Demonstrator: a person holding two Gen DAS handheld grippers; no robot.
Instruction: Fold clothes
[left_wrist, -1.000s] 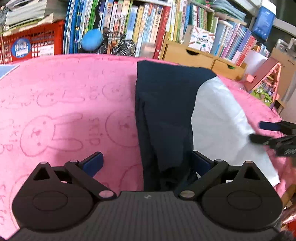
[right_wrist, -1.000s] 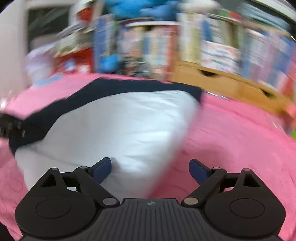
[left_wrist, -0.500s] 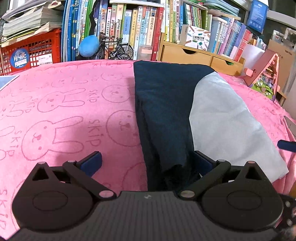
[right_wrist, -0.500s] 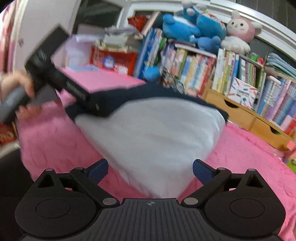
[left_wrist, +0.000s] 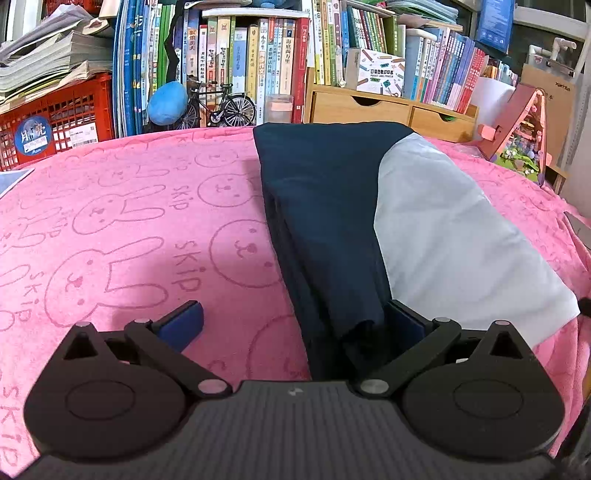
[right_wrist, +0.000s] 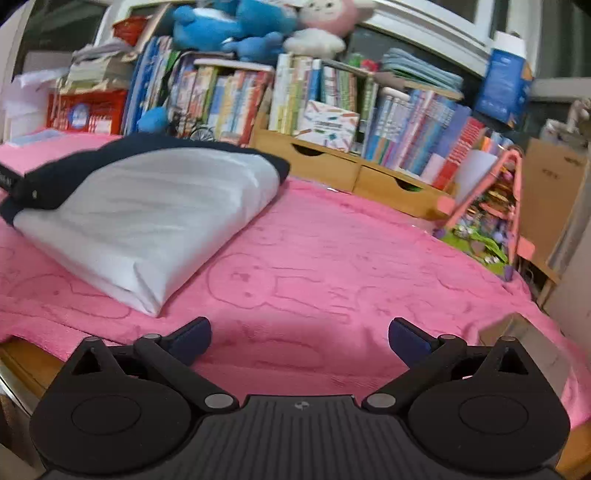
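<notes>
Up close, the left gripper (left_wrist: 291, 325) hangs with fingers spread wide, the folded navy-and-white garment (left_wrist: 369, 229) overlapping its right finger; the right gripper (right_wrist: 299, 336), equally agape, hovers over bare pink blanket (right_wrist: 351, 266), the garment's near end cut off.

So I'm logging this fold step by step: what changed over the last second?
The right hand-held gripper swung right, off the white part of the folded garment, and now hangs open over bare pink blanket. The left hand-held gripper stayed open at the garment's navy edge; nothing was gripped or released.
</notes>
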